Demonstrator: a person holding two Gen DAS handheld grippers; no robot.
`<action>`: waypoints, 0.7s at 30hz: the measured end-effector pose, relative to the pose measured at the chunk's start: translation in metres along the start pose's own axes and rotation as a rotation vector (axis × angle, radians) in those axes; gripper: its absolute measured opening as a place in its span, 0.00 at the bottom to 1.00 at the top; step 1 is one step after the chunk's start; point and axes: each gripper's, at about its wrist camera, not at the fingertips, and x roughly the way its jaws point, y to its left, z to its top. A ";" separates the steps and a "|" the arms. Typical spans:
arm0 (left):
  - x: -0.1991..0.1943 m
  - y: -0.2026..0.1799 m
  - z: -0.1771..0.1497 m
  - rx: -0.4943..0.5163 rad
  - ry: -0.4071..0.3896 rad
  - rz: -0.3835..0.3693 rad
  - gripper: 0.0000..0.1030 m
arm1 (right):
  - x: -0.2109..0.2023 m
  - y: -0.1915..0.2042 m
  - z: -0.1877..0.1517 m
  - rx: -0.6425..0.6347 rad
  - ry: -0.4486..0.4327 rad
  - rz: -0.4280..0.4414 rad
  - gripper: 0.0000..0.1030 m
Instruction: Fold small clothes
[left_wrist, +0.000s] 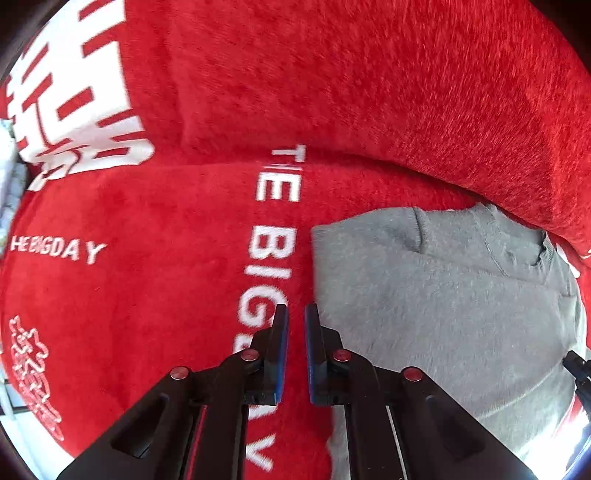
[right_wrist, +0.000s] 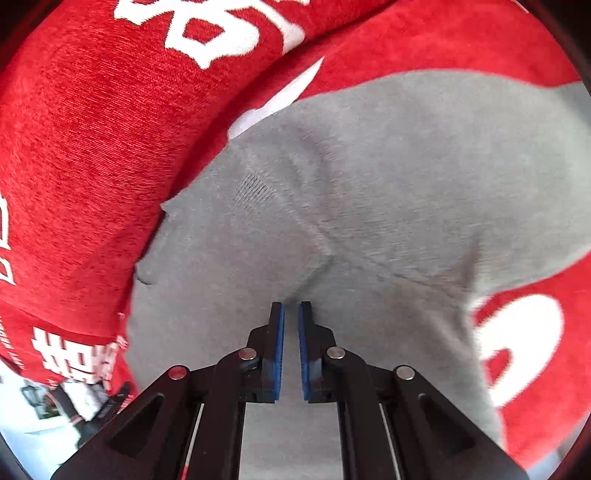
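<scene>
**Grey garment on red cover**

A small grey knit garment (left_wrist: 443, 295) lay spread on the red plush blanket (left_wrist: 147, 295), partly folded, with creases and a ribbed patch showing. Its upper edge sat against a raised red fold; its left edge ran beside white lettering.

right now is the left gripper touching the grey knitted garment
Cannot tell: in the left wrist view the left gripper overlaps the grey garment's edge, nothing between its fingers.

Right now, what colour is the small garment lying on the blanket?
Plain grey garment, shown best in the right wrist view.
</scene>
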 end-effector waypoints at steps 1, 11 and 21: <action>-0.009 -0.002 -0.004 0.001 0.002 0.009 0.10 | -0.013 -0.009 0.001 -0.010 0.004 -0.002 0.13; -0.051 -0.072 -0.053 0.102 0.031 -0.041 0.52 | -0.057 -0.011 -0.016 -0.159 0.039 -0.025 0.65; -0.056 -0.155 -0.076 0.204 0.050 -0.026 1.00 | -0.075 -0.047 -0.023 -0.143 0.068 0.015 0.79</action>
